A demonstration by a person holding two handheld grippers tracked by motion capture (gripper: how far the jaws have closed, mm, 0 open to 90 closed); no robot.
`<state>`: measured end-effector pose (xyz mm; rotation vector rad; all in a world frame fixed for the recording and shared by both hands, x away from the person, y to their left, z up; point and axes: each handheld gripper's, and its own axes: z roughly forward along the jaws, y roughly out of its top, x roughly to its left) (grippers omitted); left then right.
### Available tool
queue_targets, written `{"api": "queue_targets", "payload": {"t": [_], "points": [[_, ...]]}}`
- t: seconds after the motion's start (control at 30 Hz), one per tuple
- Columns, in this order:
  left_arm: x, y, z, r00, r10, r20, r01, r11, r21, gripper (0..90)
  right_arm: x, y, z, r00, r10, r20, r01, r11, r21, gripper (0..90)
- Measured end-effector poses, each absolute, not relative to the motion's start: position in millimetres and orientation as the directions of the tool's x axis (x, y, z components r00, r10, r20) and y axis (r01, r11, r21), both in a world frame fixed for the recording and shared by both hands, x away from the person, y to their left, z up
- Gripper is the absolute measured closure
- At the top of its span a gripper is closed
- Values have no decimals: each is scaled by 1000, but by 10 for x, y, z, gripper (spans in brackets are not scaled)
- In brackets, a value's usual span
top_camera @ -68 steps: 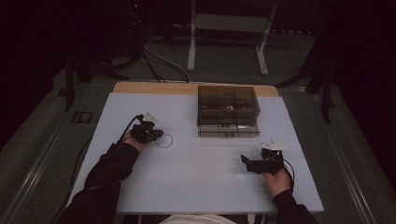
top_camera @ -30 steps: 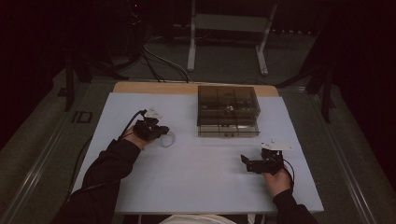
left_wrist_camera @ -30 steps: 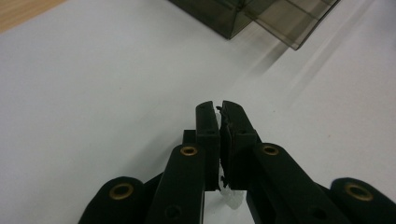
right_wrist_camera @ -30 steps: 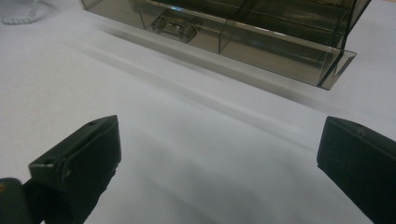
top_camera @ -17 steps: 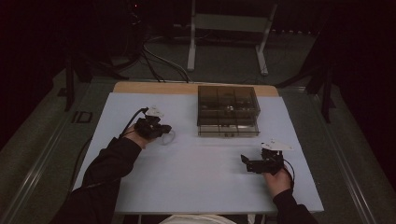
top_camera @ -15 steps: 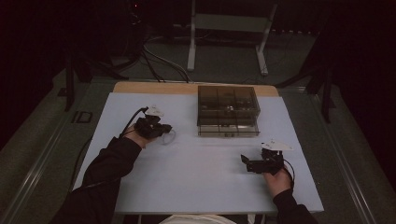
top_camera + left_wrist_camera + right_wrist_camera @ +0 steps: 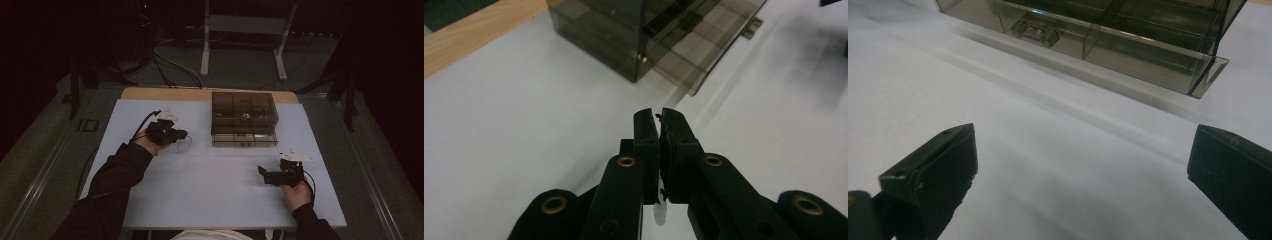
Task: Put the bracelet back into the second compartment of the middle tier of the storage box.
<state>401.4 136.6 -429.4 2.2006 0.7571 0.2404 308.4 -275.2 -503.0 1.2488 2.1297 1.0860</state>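
Left fingers (image 7: pixel 647 150) pinching a thin, perhaps clear, ring (image 7: pixel 183 144)

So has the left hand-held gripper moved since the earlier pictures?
Yes: the left hand-held gripper has shifted right, toward the smoky transparent plastic drawer box, jaws shut.

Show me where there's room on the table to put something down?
The widest bare patch lies in the middle of the table, between the left gripper and the right gripper, in front of the smoky drawer box. The far left corner is bare too. It is tighter between the left gripper and the box.
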Motion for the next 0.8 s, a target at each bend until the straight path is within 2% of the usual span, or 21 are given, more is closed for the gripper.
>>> {"api": "queue_targets", "payload": {"t": [0.8], "points": [[4012, 1084, -3997, 868, 494, -56, 354, -535, 767, 886, 3081, -2757, -5025, -494, 869, 16, 519, 280, 807, 0]]}}
